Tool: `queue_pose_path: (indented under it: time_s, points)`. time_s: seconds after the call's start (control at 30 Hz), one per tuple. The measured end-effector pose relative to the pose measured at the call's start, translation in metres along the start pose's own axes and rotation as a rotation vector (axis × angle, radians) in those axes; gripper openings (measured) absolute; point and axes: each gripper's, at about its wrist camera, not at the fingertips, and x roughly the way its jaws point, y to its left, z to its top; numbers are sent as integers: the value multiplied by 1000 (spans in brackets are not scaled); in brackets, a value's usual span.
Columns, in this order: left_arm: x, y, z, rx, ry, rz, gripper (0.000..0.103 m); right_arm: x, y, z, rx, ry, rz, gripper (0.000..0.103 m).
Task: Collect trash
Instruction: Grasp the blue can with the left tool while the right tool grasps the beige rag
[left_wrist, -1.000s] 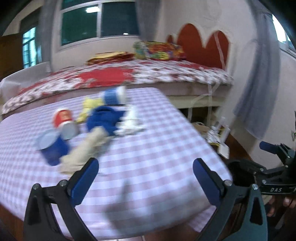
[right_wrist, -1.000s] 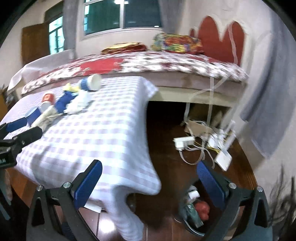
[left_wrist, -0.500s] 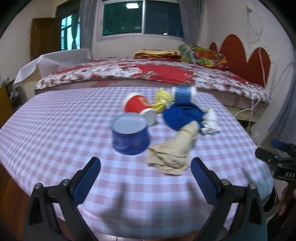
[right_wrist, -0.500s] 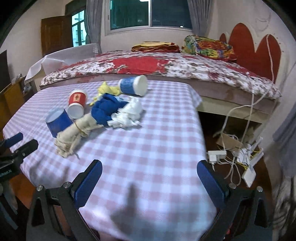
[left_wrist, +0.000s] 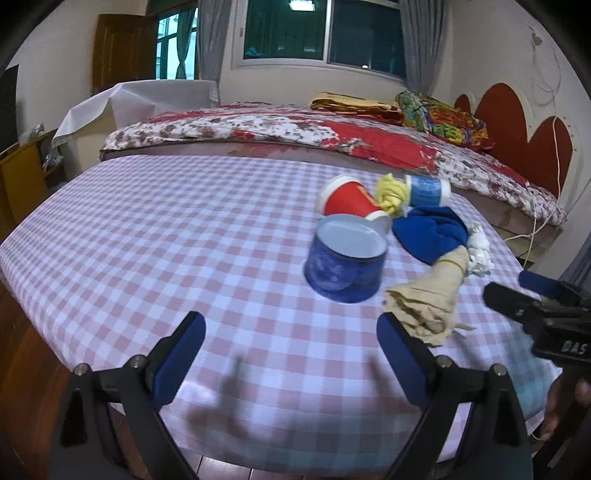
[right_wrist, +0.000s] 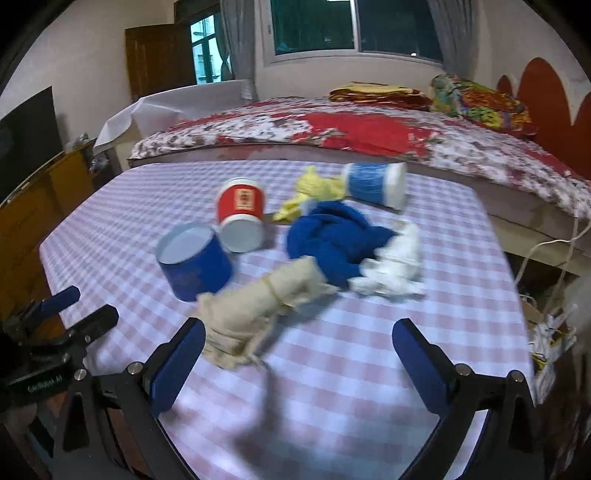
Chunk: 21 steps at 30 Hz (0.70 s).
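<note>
Left wrist view: the left gripper (left_wrist: 290, 338) tilts down over the near part of the checked table (left_wrist: 155, 236), its jaws wide apart though they have just been closing a little – nothing lies between them. Ahead and to the right of its gap lies the trash: a blue cup (left_wrist: 345, 264) on its side, a red cup (left_wrist: 349, 201) behind it, a beige rag (left_wrist: 430, 299) just past the right finger, then a blue cloth (left_wrist: 430, 234), white tissue (left_wrist: 478, 247), a yellow rag (left_wrist: 391, 192) and a light blue cup (left_wrist: 426, 190). The other gripper pokes in at the right edge, a hand (left_wrist: 563, 404) below it.

In the right wrist view the right gripper (right_wrist: 297, 354) also tilts down over the table, jaws wide and empty – the beige rag's near end sits just beside its left finger (right_wrist: 179, 363), the rest of the pile beyond. A bed (right_wrist: 369, 129) stands behind the table
</note>
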Motion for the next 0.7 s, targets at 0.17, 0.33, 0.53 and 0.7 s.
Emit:
queue_pose_path:
  time_s: [0.17,0.33,0.53,0.7]
  points:
    - [6,10,4,-13,11,3,94,36,15,4,26,55,31,89]
    - [11,6,5,-9,13,-15,94,58,13,-1,66,120,89,47]
    - [15,-9,5,3,19,-45,91,38,9,-2,41,55,79,20]
    - [18,-25,11,7,5,-58,90,16,-6,7,27,-9,-17,20]
